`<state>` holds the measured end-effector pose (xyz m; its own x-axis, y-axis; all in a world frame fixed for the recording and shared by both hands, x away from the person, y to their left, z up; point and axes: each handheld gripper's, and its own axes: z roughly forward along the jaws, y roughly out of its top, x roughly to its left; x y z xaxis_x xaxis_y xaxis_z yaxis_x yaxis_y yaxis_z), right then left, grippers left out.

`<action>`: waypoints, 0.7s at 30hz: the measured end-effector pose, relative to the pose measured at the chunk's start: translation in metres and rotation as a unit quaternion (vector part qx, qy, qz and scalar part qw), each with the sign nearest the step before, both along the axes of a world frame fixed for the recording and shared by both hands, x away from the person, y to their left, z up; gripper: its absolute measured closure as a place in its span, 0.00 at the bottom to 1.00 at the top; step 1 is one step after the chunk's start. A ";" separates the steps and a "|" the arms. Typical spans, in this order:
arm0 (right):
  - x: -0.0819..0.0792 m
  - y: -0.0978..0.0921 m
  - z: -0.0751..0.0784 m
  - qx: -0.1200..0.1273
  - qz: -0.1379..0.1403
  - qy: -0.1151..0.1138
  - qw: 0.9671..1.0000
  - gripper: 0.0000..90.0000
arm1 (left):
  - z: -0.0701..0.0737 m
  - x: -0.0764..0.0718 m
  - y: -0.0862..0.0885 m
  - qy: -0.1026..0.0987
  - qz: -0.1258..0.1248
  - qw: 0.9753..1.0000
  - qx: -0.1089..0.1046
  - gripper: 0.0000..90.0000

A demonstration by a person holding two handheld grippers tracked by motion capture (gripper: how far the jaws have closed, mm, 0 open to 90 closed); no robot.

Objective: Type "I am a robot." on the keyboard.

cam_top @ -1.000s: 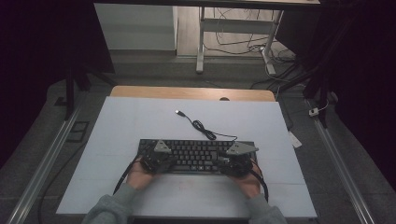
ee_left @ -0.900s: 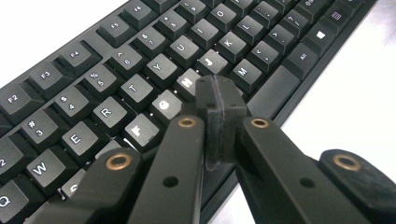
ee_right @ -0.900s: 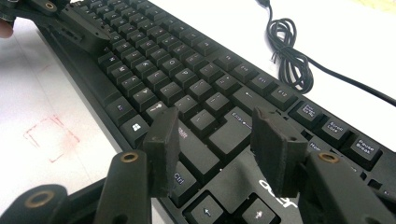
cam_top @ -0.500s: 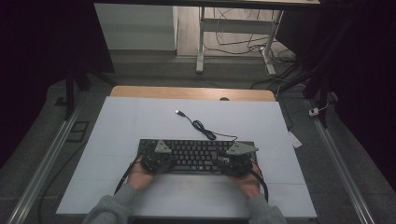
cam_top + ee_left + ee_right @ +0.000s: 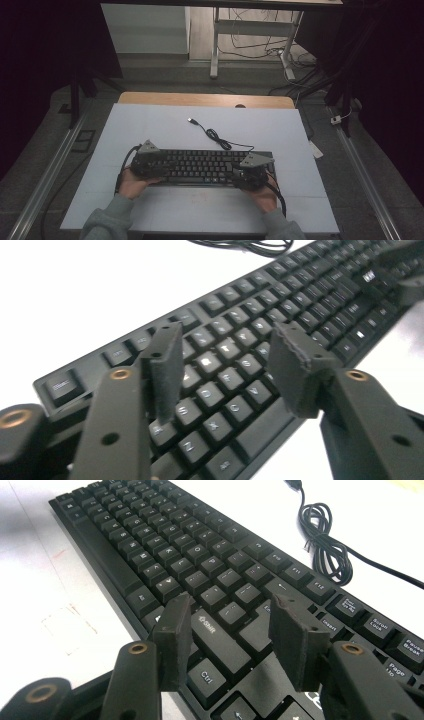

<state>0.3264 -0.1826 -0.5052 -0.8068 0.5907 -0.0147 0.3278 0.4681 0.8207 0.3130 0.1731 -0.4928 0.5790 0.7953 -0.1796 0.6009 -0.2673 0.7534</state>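
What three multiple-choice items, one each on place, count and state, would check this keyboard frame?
1. Where does the cable lie?
A. beyond the keyboard, toward the table's far edge
B. between the keyboard and the person
C. hanging off the table's left edge

2. How many grippers are over the keyboard?
A. none
B. one
C. two

3. How do the left gripper's jaws stand?
A. shut on the cable
B. open, with keys showing between them
C. shut on a key

Answers:
1 A: the high view shows the cable coiled on the far side of the keyboard, its plug lying free.
2 C: the left gripper is at the keyboard's left end and the right gripper at its right end.
3 B: the left gripper view shows a wide gap between the jaws, above the letter keys.
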 end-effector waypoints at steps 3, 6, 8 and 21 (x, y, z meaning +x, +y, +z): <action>0.000 0.000 0.000 0.004 0.000 0.002 1.000 0.58 | 0.000 0.000 0.001 0.000 0.003 1.000 0.003 0.46; 0.000 0.002 0.002 0.008 -0.001 0.001 1.000 0.58 | 0.000 0.000 0.001 -0.001 0.000 1.000 0.007 0.44; 0.002 0.005 0.005 0.012 0.002 0.000 1.000 0.58 | -0.001 0.000 0.001 0.000 -0.001 1.000 0.009 0.43; 0.015 0.038 0.009 0.001 0.006 0.012 1.000 0.73 | -0.006 0.000 -0.004 0.004 -0.008 0.999 0.030 0.40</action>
